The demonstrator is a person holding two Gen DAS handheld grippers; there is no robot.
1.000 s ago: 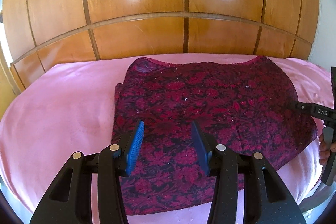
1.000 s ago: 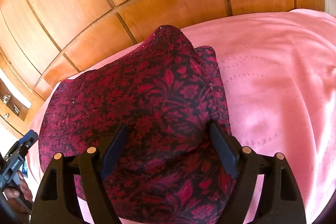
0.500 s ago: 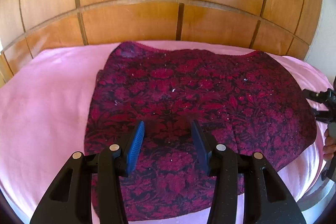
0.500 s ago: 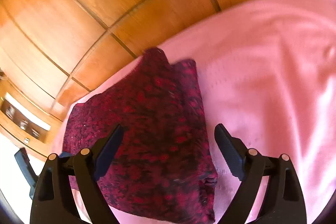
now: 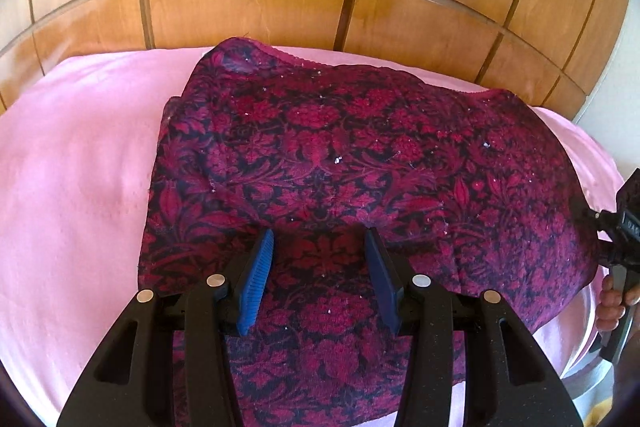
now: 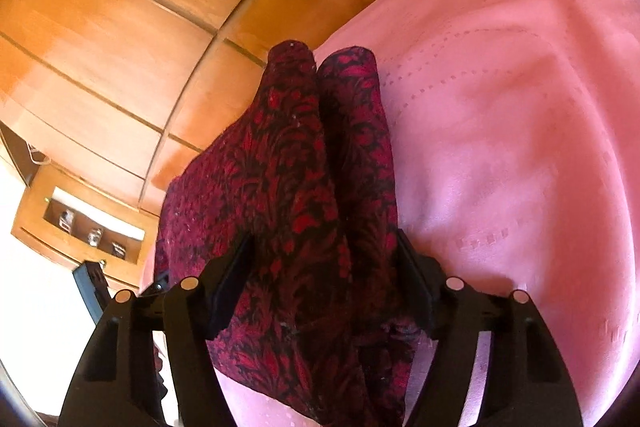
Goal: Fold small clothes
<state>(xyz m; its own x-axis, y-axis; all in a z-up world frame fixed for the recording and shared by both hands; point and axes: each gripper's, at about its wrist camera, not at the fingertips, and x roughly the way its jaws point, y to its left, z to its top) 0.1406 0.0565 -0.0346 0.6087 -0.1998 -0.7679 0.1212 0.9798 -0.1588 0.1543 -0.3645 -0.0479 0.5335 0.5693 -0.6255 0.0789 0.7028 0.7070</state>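
Garment (image 5: 360, 163), dark red floral, lies spread on the pink bed (image 5: 80, 187), its near hem cut off at 6 o'clock behind the left tool (image 5: 318, 275), whose blue pads (image 5: 256, 279) hover half apart above the cloth, gripping nothing. Right tool (image 6: 324, 287) has just been closing, a bunched fold between its pads; whether they pinch it is unclear.

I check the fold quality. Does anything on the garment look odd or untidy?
Yes. White lint specks dot the garment, and its left edge is uneven, with an under layer sticking out.
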